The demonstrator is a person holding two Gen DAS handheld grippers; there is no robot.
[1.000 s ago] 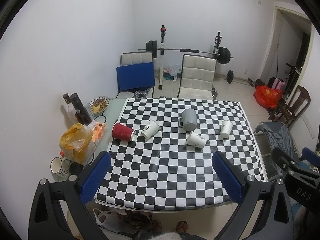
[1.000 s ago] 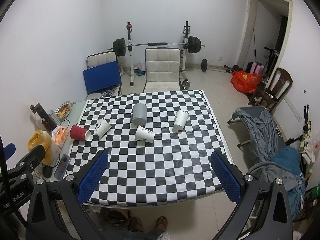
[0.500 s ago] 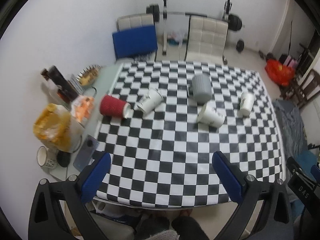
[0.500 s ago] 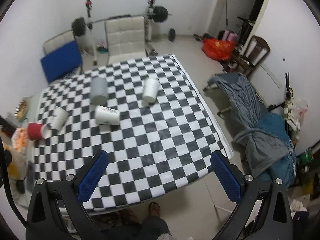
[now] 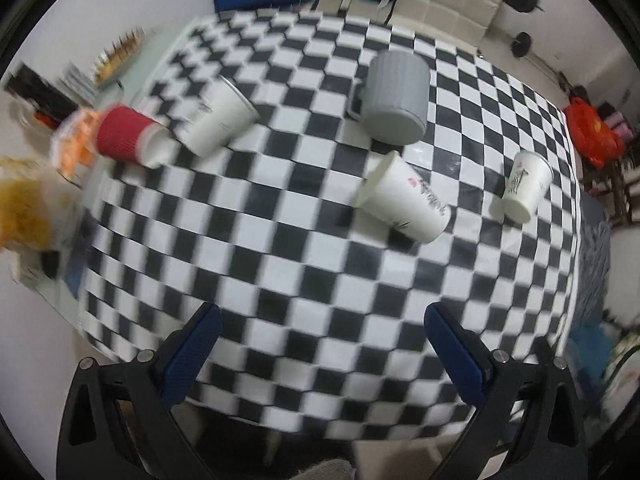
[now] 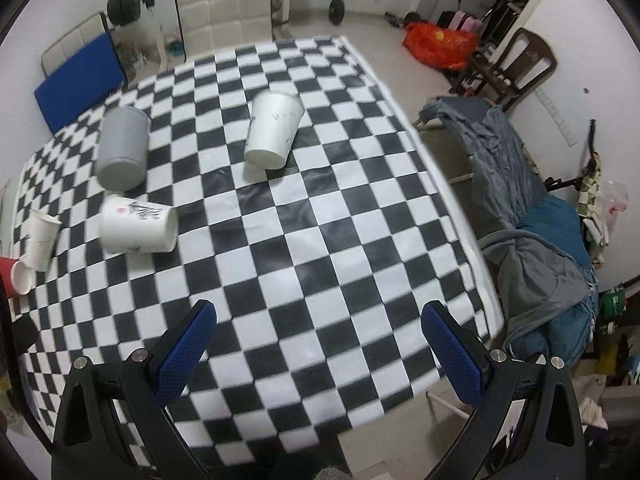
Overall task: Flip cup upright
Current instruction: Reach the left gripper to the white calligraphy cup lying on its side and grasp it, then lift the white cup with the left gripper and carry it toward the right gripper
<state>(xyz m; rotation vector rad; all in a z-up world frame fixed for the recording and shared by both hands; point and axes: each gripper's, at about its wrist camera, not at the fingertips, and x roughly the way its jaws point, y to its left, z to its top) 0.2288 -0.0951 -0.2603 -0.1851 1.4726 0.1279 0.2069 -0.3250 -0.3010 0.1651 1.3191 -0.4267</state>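
On table (image 6: 320, 240), five cups lying tipped: white cup (image 6: 138, 225) nearest left tongs (image 5: 320, 344), another white cup (image 6: 274, 136) nearer right tongs (image 6: 318, 336). Risk: paper cup rolling or crushing under hard pinch. Both tongs hovering spread, empty, well apart from cups.

Left gripper (image 5: 318, 340): black plastic frame with triangular cut-outs, two blue textured finger pads (image 5: 192, 356), silver round screws on each arm. Right gripper (image 6: 318, 338): identical black frame, blue dimpled pads (image 6: 452, 354), silver screws.
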